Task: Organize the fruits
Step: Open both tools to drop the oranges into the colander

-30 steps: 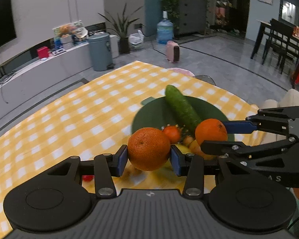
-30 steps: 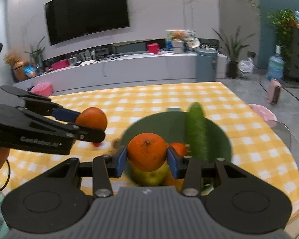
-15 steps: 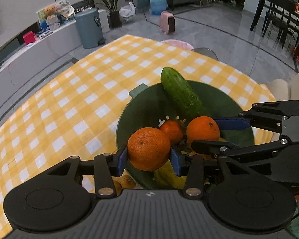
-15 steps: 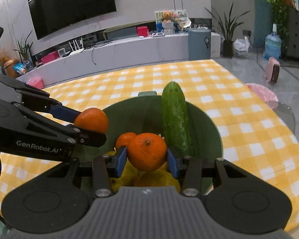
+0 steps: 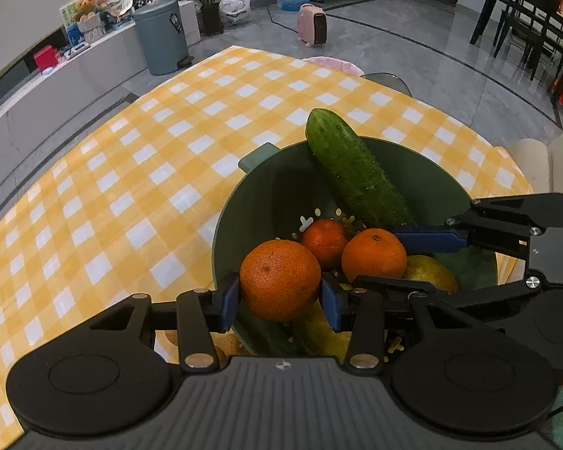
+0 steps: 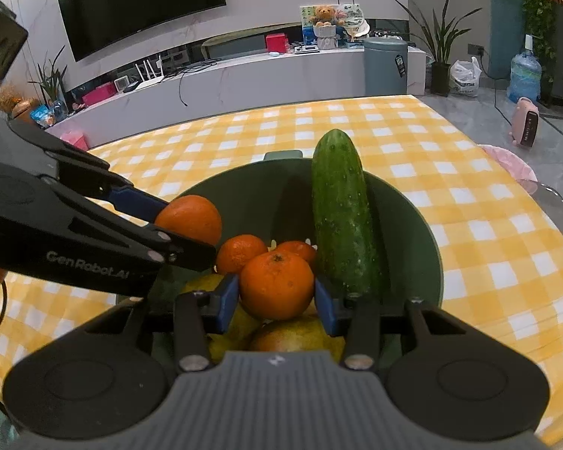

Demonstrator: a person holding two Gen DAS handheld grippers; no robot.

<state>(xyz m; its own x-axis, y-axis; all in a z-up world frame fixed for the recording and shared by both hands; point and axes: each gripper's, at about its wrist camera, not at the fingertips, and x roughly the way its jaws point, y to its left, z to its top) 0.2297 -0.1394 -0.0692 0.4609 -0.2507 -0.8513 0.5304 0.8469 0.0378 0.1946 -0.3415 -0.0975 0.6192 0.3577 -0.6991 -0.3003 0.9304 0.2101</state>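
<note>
Two oranges are the things in hand, each clamped in its own hand-held gripper above a dark green colander bowl [image 5: 266,187] on a bench covered with a yellow and white checked cloth [image 5: 131,172]. In the left wrist view, the left hand-held gripper [image 5: 280,296] is closed on a rough-skinned orange [image 5: 280,279] at lower centre, over the bowl's near rim. In the right wrist view, the right hand-held gripper [image 6: 277,296] is closed on a smoother orange [image 6: 277,285] at lower centre, over the bowl's middle. A cucumber [image 6: 341,210] leans on the far wall, with small tangerines [image 6: 240,253] and yellowish fruit below.

To do this step well, I would lower each orange until it rests among the fruit before loosening the grip, keeping the two tools apart and clear of the cucumber.

White lettering on the left tool reads "GenRobot.AI".
</note>
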